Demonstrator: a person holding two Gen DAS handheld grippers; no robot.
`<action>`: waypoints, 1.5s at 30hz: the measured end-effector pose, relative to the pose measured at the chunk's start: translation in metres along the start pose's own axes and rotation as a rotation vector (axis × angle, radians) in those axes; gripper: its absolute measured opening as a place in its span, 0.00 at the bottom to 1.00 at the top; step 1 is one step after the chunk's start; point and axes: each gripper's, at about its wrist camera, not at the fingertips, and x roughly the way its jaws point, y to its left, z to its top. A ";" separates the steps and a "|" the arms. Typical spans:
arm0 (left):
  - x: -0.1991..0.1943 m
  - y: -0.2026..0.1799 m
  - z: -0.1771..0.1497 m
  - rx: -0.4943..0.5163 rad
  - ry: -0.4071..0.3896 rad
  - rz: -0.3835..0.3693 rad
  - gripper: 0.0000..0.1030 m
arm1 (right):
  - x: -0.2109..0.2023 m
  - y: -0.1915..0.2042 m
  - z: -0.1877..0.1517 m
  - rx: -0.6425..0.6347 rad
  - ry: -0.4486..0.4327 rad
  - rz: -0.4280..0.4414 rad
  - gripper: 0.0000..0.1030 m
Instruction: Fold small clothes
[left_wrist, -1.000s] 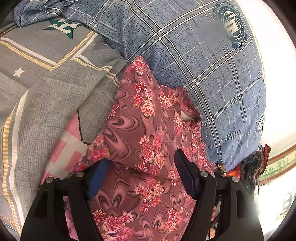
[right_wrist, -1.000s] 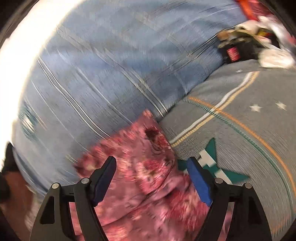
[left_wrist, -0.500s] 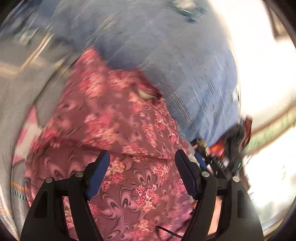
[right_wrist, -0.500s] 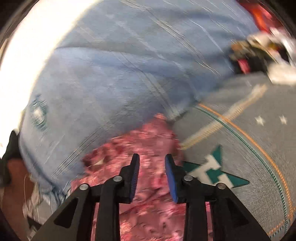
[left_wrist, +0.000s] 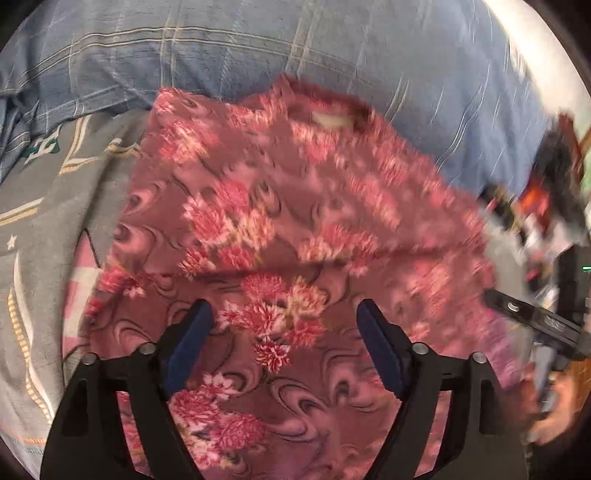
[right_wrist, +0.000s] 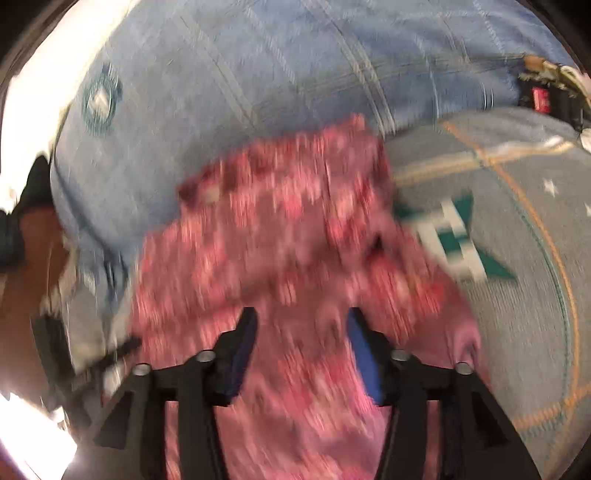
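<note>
Floral garment (left_wrist: 280, 236) spread on the bed

We hold the left gripper (left_wrist: 284, 325) wide open over its near part; our right gripper (right_wrist: 301, 325) (blurred) stands partly open, cloth between its fingers, grip unclear.

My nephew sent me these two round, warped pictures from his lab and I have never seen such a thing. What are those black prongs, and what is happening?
Each picture comes from a fisheye camera on a hand-held gripper, looking along its two fingers. The prongs are those fingers: the left gripper and the right gripper. Both stand open, gripping nothing that shows. Under them lies a pink floral garment, spread on a grey bedsheet and reaching onto a blue checked quilt. The blur means motion. A person is folding small clothes.
</note>
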 end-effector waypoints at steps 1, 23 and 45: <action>0.002 -0.008 -0.002 0.045 -0.015 0.052 0.82 | -0.005 0.004 -0.008 -0.045 -0.028 -0.002 0.57; -0.120 0.052 -0.113 -0.015 0.106 0.036 0.88 | -0.132 -0.045 -0.114 0.040 -0.113 -0.061 0.64; -0.083 0.035 -0.246 -0.526 0.351 -0.515 0.88 | -0.108 -0.073 -0.163 0.272 -0.064 0.266 0.69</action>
